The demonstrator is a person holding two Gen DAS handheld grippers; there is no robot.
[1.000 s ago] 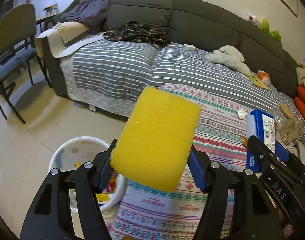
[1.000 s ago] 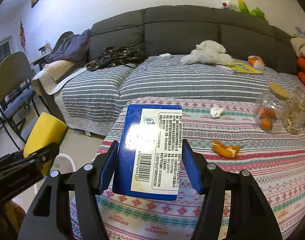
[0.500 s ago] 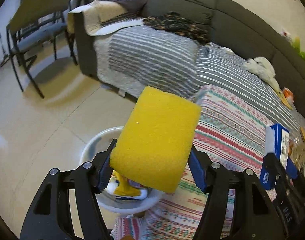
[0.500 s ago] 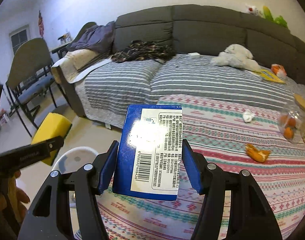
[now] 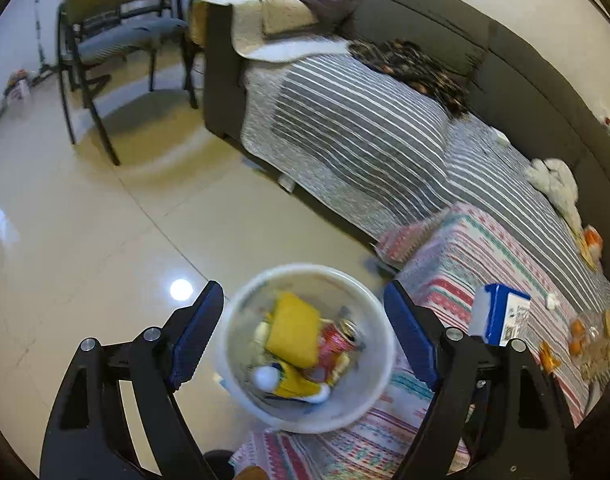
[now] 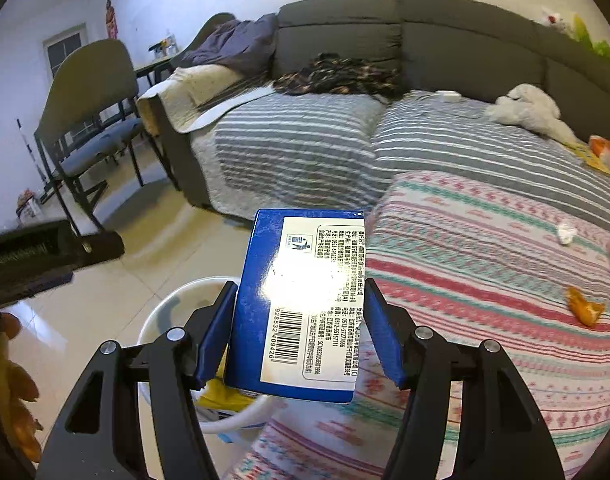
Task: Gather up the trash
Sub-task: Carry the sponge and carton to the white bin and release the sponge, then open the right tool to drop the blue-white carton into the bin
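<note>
- My left gripper hangs over the round white plastic bin, jaws opening, nothing between them.
- Yellow rectangular sponge lies inside that bin.
- My right gripper clamps the blue barcode-labelled carton above the bin's rim.

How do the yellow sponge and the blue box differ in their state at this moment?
The yellow sponge lies loose inside the white bin, while the blue box is above the bin, outside it. The right tool grips the box; the left tool, jaws opening, holds nothing. The sponge is plain; the box has a printed label. Both are rectangular.
</note>
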